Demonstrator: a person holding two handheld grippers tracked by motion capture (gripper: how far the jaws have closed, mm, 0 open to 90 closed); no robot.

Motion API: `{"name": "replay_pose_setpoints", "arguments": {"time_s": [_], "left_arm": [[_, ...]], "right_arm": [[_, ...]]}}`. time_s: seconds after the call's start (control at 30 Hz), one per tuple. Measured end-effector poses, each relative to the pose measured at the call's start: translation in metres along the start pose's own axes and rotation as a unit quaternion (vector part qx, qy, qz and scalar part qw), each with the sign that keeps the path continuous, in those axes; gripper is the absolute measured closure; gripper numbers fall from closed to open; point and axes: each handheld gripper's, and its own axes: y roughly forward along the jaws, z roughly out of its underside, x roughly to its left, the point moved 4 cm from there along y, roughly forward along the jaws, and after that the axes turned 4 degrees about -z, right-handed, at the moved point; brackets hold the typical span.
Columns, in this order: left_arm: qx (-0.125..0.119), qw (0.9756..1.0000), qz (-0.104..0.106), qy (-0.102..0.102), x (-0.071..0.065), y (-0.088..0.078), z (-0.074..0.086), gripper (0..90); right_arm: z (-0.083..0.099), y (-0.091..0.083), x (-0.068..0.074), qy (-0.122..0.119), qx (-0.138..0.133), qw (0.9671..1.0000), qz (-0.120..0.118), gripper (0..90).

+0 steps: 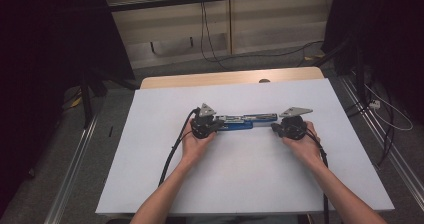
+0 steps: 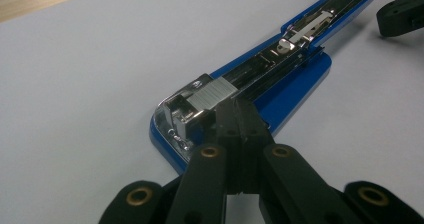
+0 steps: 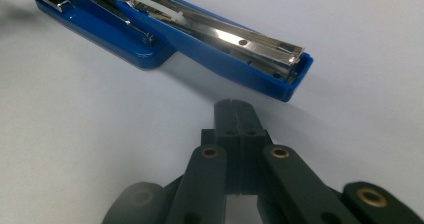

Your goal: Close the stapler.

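On my right gripper view: right gripper point(image 3: 235, 108), black two-jaw, jaws pressed together with nothing between them, tips just short of the blue plastic stapler with its steel staple channel exposed point(image 3: 215, 46). I read the stapler as swung fully open, lying flat on the white table surface point(image 3: 100, 134), running from upper left to its near end at right. Small gap between tips and stapler, no contact.

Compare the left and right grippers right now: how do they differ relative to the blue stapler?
The left gripper has its tips against the opened blue stapler at its metal hinge end; the right gripper sits apart from the stapler's far end, touching nothing. Both have jaws shut, and both rest low over the white table.
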Motion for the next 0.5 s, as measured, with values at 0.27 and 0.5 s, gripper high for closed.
{"name": "replay_pose_setpoints", "arguments": {"time_s": [0.27, 0.5], "left_arm": [[0.0, 1.0, 0.0, 0.001, -0.0002, -0.0002, 0.0004, 90.0], [-0.002, 1.0, -0.001, -0.001, -0.0009, 0.0001, 0.0003, 90.0]], "right_arm": [[-0.0011, 0.0047, 0.0008, 0.001, 0.011, 0.9999, -0.004, 90.0], [-0.0024, 0.0074, -0.0003, 0.008, 0.008, 0.9999, -0.004, 90.0]]}}
